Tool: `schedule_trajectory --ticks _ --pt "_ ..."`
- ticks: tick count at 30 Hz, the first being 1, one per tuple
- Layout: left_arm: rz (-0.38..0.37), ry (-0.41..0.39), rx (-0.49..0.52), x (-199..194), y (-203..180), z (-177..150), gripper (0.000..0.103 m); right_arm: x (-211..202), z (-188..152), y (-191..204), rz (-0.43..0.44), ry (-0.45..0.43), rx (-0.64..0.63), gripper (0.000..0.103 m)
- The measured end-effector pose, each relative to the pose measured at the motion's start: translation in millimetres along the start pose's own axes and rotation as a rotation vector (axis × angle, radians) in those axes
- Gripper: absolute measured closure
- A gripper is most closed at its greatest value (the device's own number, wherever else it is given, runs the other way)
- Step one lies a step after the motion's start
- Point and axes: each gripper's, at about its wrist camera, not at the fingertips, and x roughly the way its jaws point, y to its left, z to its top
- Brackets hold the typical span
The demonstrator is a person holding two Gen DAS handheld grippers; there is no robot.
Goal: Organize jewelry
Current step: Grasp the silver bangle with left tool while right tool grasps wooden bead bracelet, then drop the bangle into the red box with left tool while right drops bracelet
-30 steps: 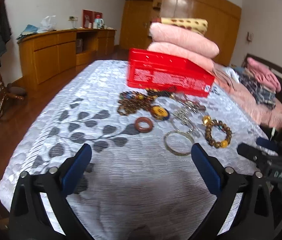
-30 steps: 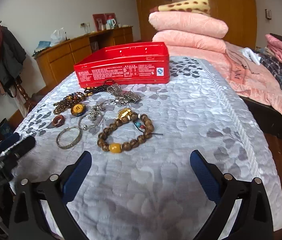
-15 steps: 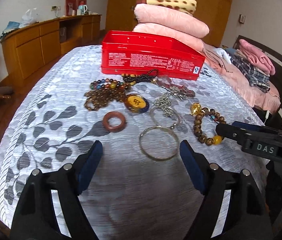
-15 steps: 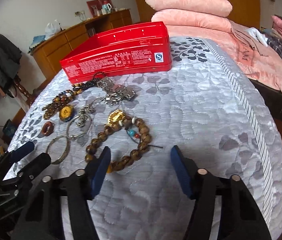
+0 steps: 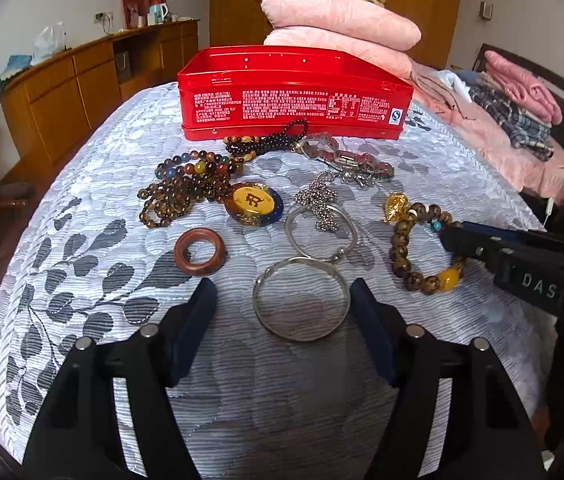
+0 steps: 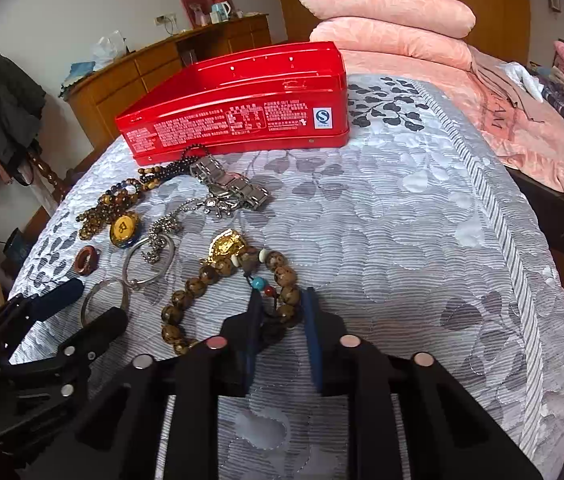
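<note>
1. Jewelry lies loose on the bed (grey leaf-print cover), just near of the red tin; nothing looks packed into the tin yet.
2. Right claw was wide open and short of the pieces a second ago; now it has come forward and narrowed around the near side of the brown bead bracelet, beads between its blue pads. Gap is small but not fully shut, so grip looks nearly made, not confirmed.
3. Left claw has also moved in and partly narrowed; it holds nothing and straddles the near silver bangle, pads at either side, apart from the rim.
4. Wooden ring, yellow pendant and second bangle lie farther off, untouched.
5. Meaning: first pickups are starting, with bracelet probably going first; lift to tin not yet begun.
</note>
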Motion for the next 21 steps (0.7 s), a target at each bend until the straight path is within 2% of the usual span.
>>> schedule_trajectory --ticks 2,6,8,11,16,21 --pt "0.006 -0.003 -0.007 -1.0 1.8 -0.5 0.045 -0.2 0.5 -1.9 0.015 0.008 0.005 0.085" --pt "0.012 -0.005 -0.011 -0.6 2.5 0.3 0.047 1.7 2.4 -3.4 0.021 0.021 0.019 0.084" --pt "0.012 -0.011 -0.015 -1.0 2.6 0.2 0.055 3.4 3.0 -0.8 0.011 0.018 0.012 0.084" --pt "-0.009 -0.011 -0.026 -1.9 5.9 0.2 0.056 2.0 1.8 0.4 0.010 0.017 0.008 0.091" --pt "-0.082 -0.015 -0.086 -12.0 18.2 0.1 0.056 -11.4 3.2 -4.0 0.050 0.004 0.025 0.091" --pt "-0.075 -0.068 -0.086 -29.9 22.9 10.0 0.056 -30.4 14.4 -2.1 0.071 -0.031 0.007 0.092"
